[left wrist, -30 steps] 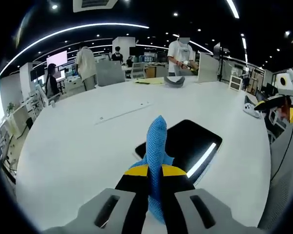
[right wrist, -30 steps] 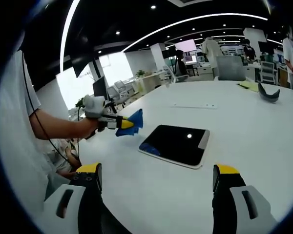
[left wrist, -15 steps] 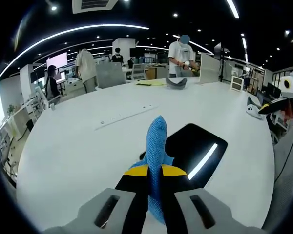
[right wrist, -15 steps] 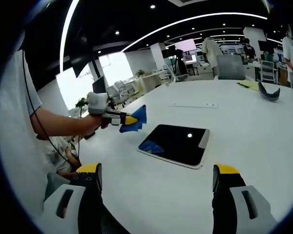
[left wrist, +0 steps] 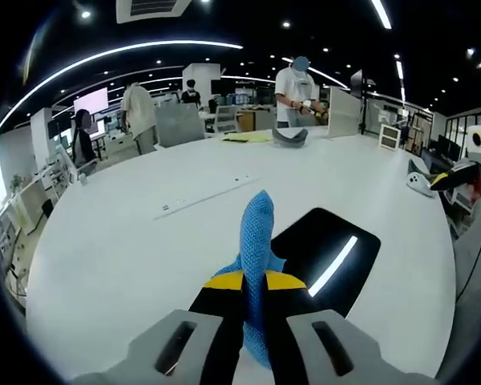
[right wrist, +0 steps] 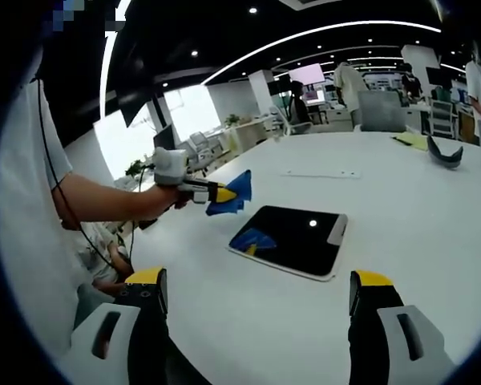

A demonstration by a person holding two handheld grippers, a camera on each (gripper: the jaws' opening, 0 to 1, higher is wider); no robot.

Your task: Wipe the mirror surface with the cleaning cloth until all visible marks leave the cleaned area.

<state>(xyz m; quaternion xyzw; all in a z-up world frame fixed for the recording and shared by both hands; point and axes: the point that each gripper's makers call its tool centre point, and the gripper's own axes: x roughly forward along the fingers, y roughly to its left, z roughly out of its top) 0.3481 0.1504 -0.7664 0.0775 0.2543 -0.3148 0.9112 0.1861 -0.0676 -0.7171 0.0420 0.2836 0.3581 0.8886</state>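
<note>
I have the left tool (left wrist: 254, 282) clamped tight on the blue mesh cleaning cloth (left wrist: 255, 234), a fold of it standing up past the yellow-tipped jaws so the free fabric can meet the glass before any hard part does. In the right gripper view I see that same tool held out in the air by my hand (right wrist: 162, 200), hovering over the near corner of the dark rectangular mirror (right wrist: 293, 238) and not touching it; the cloth's blue reflection shows in the glass right under it. The mirror lies flat on the large white desk (left wrist: 120, 241), roughly central and well away from the edges, which leaves me room to sweep across it. In the left gripper view it sits just beyond the cloth tip, a ceiling light strip reflected along its right side. I cannot make out any marks on it from here. My right tool (right wrist: 256, 293) is spread wide with nothing in it, kept low and back, which I judge leaves it free to steady the mirror if it slides under the first pass.
</note>
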